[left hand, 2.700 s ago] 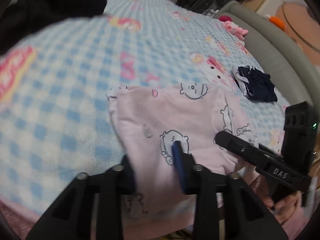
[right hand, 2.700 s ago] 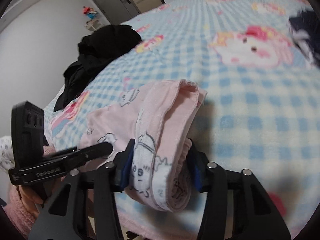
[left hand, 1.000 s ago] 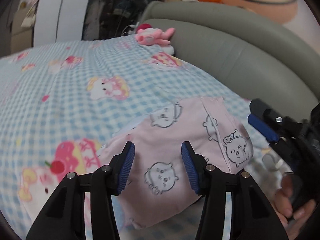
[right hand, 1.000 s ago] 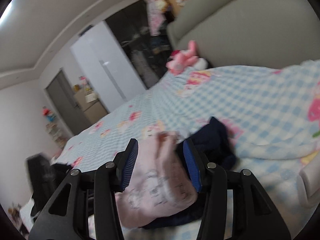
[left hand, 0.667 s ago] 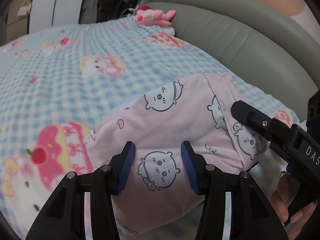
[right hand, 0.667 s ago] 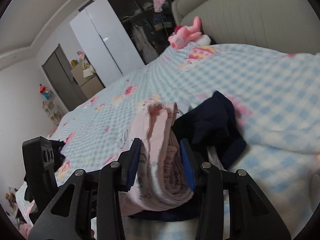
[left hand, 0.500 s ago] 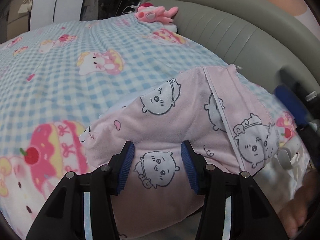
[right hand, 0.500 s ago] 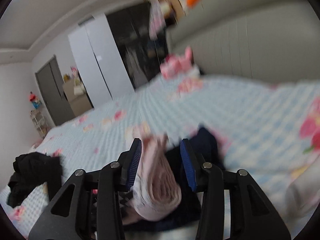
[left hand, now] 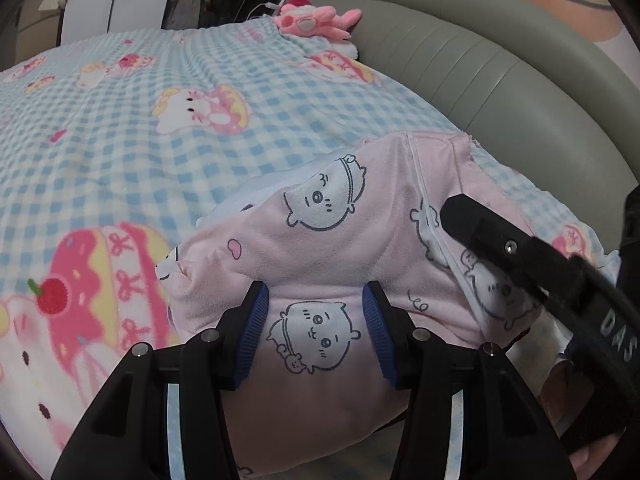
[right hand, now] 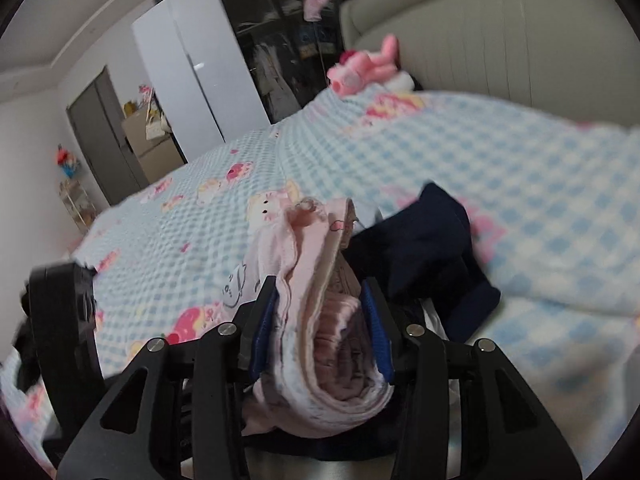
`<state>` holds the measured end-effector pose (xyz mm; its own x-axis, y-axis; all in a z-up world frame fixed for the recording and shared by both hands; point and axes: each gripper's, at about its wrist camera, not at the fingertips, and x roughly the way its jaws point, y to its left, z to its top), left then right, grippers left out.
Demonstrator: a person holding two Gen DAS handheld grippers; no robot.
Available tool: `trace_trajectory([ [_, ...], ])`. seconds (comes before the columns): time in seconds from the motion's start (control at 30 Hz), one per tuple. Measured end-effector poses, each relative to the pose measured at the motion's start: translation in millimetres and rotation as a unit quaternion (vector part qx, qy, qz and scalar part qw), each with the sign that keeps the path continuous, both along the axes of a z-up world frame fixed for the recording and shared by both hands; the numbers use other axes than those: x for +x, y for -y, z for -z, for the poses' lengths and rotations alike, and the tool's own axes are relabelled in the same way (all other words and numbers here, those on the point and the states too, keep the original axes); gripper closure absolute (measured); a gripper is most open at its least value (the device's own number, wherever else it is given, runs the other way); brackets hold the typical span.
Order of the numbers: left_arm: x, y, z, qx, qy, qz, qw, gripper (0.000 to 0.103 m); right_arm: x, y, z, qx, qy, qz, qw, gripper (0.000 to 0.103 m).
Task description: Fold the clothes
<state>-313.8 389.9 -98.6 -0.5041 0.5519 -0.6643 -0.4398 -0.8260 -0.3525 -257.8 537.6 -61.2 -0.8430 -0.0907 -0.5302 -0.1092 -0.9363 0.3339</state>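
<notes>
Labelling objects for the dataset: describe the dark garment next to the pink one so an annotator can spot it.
Start at the grey padded headboard and come down the blue-checked blanket toward the camera. Just right of the folded pink cartoon-print garment clamped in the right tool lies the navy garment. It is the only plain dark piece there, crumpled, with no print.

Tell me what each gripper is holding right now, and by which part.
Both hold the folded pink garment. The left gripper pinches its near folded edge; the right gripper clamps the stacked layers at the bundle's end, over the navy garment.
</notes>
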Motion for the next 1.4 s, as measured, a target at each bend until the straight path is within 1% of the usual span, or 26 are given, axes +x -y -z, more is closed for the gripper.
trace_trajectory([
  [0.03, -2, -1, 0, -0.001, 0.002, 0.001, 1.0, 0.052, -1, -4, 2, -0.012, 0.003, 0.002, 1.0, 0.06],
  [0.1, -5, -4, 0, -0.006, 0.006, 0.004, 1.0, 0.052, -2, -9, 6, -0.02, 0.006, 0.007, 1.0, 0.06],
  [0.23, -6, -12, 0, -0.019, 0.003, 0.01, 0.9998, 0.052, -1, -23, 14, -0.053, 0.014, 0.016, 0.998, 0.062],
  [0.3, -5, -14, 1, -0.024, 0.002, 0.007, 0.9997, 0.052, -3, -26, 14, -0.06, 0.019, 0.018, 0.998, 0.062],
  [0.4, -8, -15, -1, -0.033, 0.009, 0.001, 0.9994, 0.052, -5, -17, 12, -0.032, 0.025, 0.026, 0.999, 0.061],
  [0.47, -7, -12, -8, -0.038, 0.009, 0.007, 0.9992, 0.051, -5, -11, 9, -0.013, 0.013, 0.021, 1.0, 0.06],
  [0.53, -2, -2, -20, -0.038, -0.002, 0.017, 0.9991, 0.05, 6, -8, 0, -0.013, -0.003, 0.014, 1.0, 0.059],
  [0.57, 2, 6, -28, -0.038, -0.014, 0.02, 0.999, 0.05, 15, -6, -7, -0.005, -0.009, 0.026, 1.0, 0.054],
  [0.63, 8, 25, -45, -0.049, -0.048, 0.005, 0.9976, 0.05, 33, -2, -20, 0.011, -0.022, 0.051, 0.998, 0.046],
  [0.7, 5, 50, -60, -0.051, -0.066, -0.02, 0.9963, 0.046, 43, 7, -31, 0.022, -0.018, 0.063, 0.998, 0.046],
  [0.73, 2, 64, -67, -0.05, -0.069, -0.031, 0.9958, 0.04, 41, 17, -35, 0.028, -0.011, 0.056, 0.998, 0.042],
  [0.77, -3, 77, -74, -0.053, -0.072, -0.042, 0.9951, 0.037, 38, 27, -39, 0.034, -0.003, 0.049, 0.998, 0.036],
  [0.8, -8, 90, -81, -0.055, -0.075, -0.053, 0.9942, 0.036, 36, 37, -44, 0.039, 0.005, 0.042, 0.998, 0.034],
  [0.83, -13, 103, -88, -0.062, -0.08, -0.066, 0.9926, 0.035, 33, 46, -48, 0.045, 0.013, 0.034, 0.998, 0.027],
  [0.87, -17, 116, -95, -0.073, -0.089, -0.081, 0.9901, 0.035, 26, 60, -52, 0.064, 0.023, 0.033, 0.997, 0.022],
  [0.9, -22, 129, -100, -0.086, -0.095, -0.096, 0.9871, 0.035, 20, 74, -56, 0.083, 0.033, 0.031, 0.995, 0.02],
  [0.93, -27, 143, -105, -0.097, -0.094, -0.112, 0.9844, 0.035, 13, 88, -60, 0.103, 0.043, 0.029, 0.993, 0.02],
  [1.0, -37, 175, -113, -0.109, -0.082, -0.141, 0.9805, 0.035, 1, 111, -68, 0.108, 0.051, 0.024, 0.993, 0.02],
  [1.1, -39, 230, -121, -0.103, -0.068, -0.187, 0.9746, 0.035, -22, 145, -80, 0.098, 0.064, -0.001, 0.993, 0.019],
  [1.17, -35, 267, -125, -0.101, -0.062, -0.216, 0.9692, 0.031, -31, 167, -87, 0.085, 0.069, -0.025, 0.994, 0.019],
  [1.23, -29, 303, -129, -0.101, -0.057, -0.242, 0.9634, 0.03, -33, 189, -90, 0.084, 0.076, -0.044, 0.993, 0.019],
  [1.3, -19, 332, -130, -0.106, -0.054, -0.256, 0.9593, 0.03, -30, 208, -94, 0.086, 0.07, -0.056, 0.992, 0.019],
  [1.4, 2, 367, -133, -0.111, -0.056, -0.267, 0.9557, 0.03, -22, 235, -98, 0.098, 0.066, -0.052, 0.992, 0.019],
])
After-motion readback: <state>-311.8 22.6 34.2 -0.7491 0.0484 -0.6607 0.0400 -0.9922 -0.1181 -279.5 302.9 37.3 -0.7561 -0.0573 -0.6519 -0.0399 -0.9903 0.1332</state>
